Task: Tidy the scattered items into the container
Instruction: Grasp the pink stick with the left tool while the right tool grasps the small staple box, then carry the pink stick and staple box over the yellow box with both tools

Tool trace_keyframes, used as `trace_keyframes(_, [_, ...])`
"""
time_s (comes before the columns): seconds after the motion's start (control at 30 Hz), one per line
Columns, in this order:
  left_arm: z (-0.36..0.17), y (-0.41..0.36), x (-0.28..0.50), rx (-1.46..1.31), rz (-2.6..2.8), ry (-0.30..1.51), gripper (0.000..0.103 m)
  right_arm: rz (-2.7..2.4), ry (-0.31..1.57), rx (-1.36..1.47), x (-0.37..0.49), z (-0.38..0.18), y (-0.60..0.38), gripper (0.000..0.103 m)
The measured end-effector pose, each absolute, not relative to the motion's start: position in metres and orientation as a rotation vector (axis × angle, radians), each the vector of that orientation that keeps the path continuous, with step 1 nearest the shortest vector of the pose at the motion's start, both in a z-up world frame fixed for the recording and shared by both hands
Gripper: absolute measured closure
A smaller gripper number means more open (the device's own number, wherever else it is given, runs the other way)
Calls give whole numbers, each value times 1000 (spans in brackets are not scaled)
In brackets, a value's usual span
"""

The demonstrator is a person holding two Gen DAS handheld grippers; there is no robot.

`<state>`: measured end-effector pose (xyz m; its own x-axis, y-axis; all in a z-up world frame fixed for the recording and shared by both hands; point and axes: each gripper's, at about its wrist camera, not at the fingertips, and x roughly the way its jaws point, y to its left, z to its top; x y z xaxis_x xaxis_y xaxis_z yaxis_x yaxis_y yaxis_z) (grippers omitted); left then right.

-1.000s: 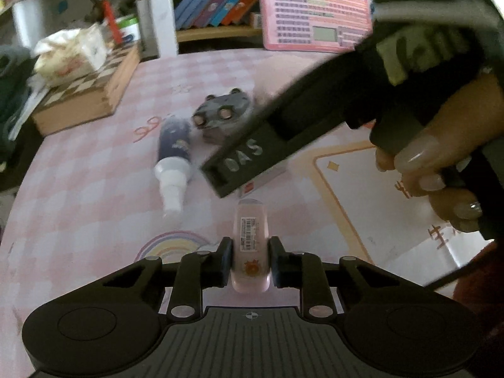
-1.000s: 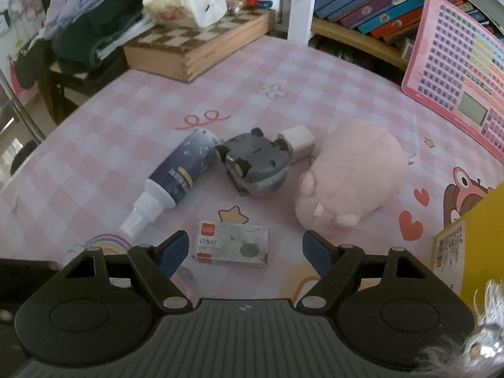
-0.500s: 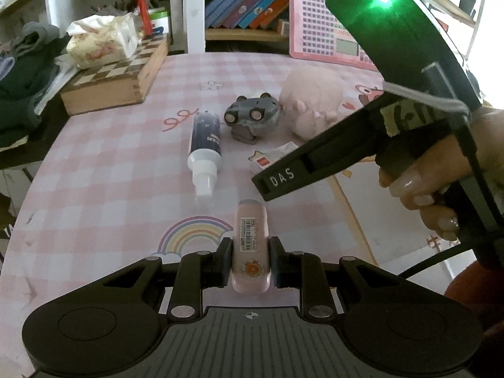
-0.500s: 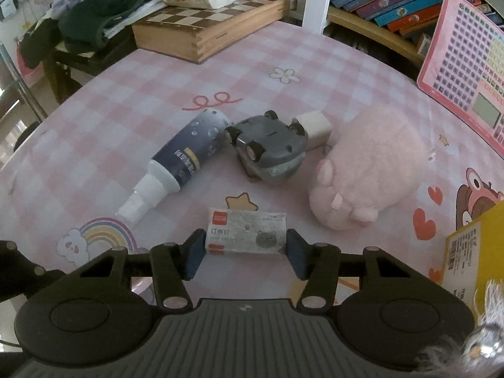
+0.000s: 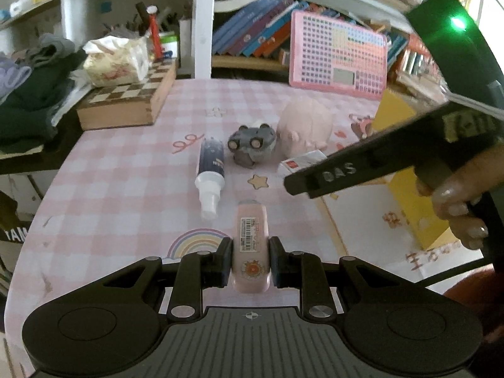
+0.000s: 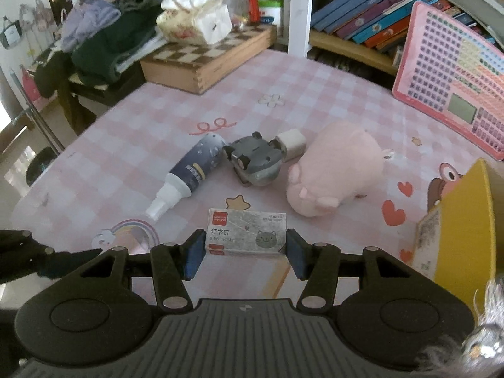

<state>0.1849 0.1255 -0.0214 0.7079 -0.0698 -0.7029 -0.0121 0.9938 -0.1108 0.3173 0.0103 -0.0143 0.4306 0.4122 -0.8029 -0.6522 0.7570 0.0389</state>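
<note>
Pink tube in left claw

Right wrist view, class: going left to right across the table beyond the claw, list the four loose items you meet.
Spray bottle → grey toy car → white cube → pink plush pig.

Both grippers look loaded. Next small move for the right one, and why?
Probably lift the staple box and swing right toward the yellow container. The right gripper has its pads against both ends of the box, and the container sits just to its right. The left gripper already clamps the pink tube.
</note>
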Motion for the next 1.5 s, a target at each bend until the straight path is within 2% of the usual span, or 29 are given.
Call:
trace_keyframes(0.23, [4,129,167,-120,-49,713,80,711,830,-336,282,14,-14,51])
trace_keyframes(0.47, [24,122,148,-101,-99,653,80,686,867,-252,251,25,-38,51])
trace_keyframes(1.5, [39,99,68,-31,-309,624,80,535,832,-127,131,35,-82,51])
